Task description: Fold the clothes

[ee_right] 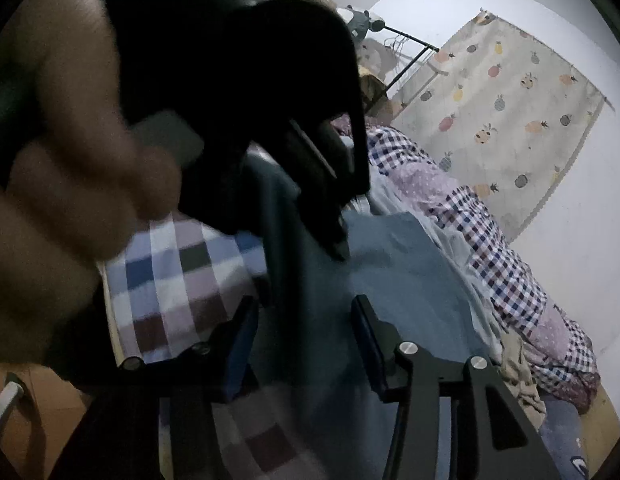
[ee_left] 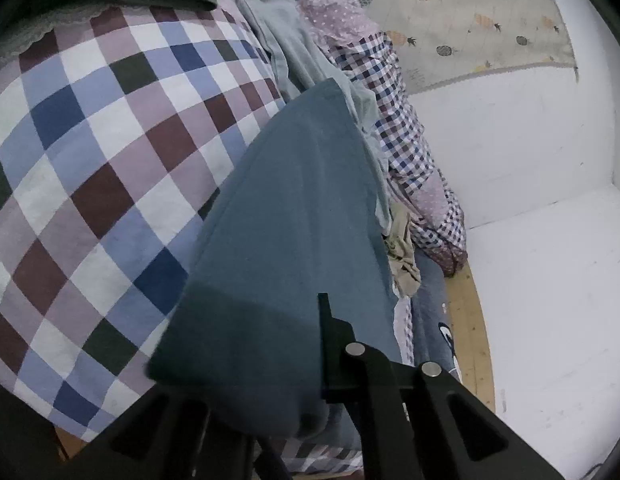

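A teal cloth (ee_left: 294,208) lies draped over my left gripper (ee_left: 308,308), which is shut on it. Only the right finger (ee_left: 325,320) shows; the fabric hides the left one. In the right wrist view the left gripper (ee_right: 335,246) reaches down from above, held by a blurred hand (ee_right: 70,160), and the teal cloth (ee_right: 389,264) hangs from its tip onto the bed. My right gripper (ee_right: 304,320) is open just below it. Its two blue-padded fingers stand either side of the hanging fold without pinching it.
A large-check bedsheet (ee_left: 90,160) covers the bed. Along its far side lies a heap: a pale blue garment (ee_left: 278,40), a small-check shirt (ee_left: 393,120) and a beige item (ee_left: 401,256). Beyond are the wooden bed edge (ee_left: 469,320), white wall (ee_left: 529,140) and a pineapple-print curtain (ee_right: 509,112).
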The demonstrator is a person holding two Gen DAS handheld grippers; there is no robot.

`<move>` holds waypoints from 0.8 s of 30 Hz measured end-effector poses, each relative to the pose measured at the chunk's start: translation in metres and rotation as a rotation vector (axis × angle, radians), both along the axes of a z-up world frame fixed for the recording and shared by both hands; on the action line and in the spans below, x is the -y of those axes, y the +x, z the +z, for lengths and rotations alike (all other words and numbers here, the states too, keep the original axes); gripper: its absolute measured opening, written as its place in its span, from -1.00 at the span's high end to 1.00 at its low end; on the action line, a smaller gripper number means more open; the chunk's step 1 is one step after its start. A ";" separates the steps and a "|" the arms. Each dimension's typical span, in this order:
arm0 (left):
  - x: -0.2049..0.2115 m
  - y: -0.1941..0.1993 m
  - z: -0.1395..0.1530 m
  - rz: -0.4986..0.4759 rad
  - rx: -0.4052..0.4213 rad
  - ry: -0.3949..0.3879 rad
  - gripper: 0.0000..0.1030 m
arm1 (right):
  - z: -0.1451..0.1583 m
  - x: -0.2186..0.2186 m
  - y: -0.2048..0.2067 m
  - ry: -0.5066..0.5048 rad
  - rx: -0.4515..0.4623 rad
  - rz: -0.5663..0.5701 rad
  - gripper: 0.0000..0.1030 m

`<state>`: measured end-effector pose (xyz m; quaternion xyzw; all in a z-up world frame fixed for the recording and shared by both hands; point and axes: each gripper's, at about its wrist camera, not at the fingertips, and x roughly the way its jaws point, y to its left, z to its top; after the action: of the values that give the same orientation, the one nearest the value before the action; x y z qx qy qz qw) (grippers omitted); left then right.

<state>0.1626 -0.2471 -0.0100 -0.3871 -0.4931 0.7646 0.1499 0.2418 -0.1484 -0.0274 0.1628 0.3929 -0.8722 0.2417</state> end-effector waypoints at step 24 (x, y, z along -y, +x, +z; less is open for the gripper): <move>0.010 -0.005 0.024 -0.075 -0.067 0.155 0.91 | 0.010 -0.043 0.026 -0.013 -0.109 -0.172 -0.56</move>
<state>0.1571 -0.2573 0.0138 -0.3670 -0.5306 0.7304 0.2243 0.2676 -0.1051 -0.0178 0.1470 0.3845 -0.8997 0.1451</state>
